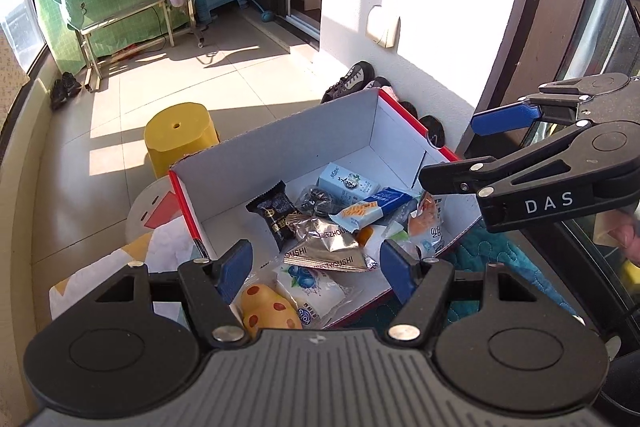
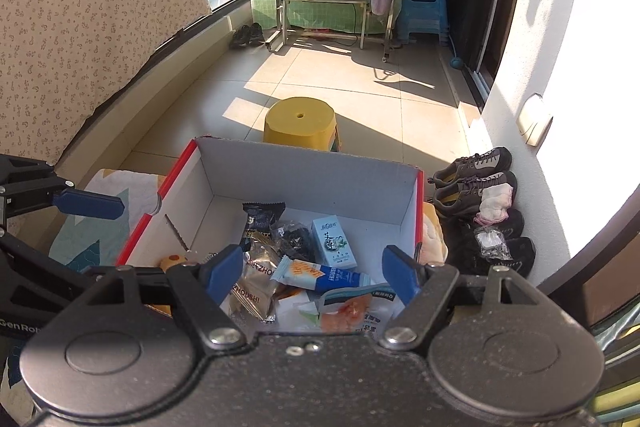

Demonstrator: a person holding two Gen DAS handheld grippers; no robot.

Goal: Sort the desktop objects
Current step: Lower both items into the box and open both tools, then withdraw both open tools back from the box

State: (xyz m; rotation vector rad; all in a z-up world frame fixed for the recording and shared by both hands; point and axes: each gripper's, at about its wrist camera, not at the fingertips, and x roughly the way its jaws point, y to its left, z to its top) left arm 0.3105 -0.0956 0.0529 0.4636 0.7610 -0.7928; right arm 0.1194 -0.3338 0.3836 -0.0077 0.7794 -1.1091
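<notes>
A white cardboard box with a red rim (image 1: 276,131) (image 2: 312,167) holds several snack packets. Among them are a black packet (image 1: 274,213) (image 2: 260,217), a silver packet (image 1: 328,241) (image 2: 256,283), a small pale-blue carton (image 1: 347,183) (image 2: 334,241), a blue wafer packet (image 1: 372,209) (image 2: 320,273), an orange packet (image 1: 426,223) (image 2: 348,311) and a blueberry packet (image 1: 308,291). A yellow spotted item (image 1: 266,309) lies at the near corner. My left gripper (image 1: 318,269) hovers open above the box's near side. My right gripper (image 2: 312,273) (image 1: 450,151) hangs open over the opposite side. Neither holds anything.
The box rests on a quilted patterned cloth (image 1: 100,275) (image 2: 92,239). A yellow stool (image 1: 178,131) (image 2: 300,121) stands on the tiled floor behind it. Shoes (image 1: 352,81) (image 2: 472,175) line the white wall. A drying rack and blue stools stand far back.
</notes>
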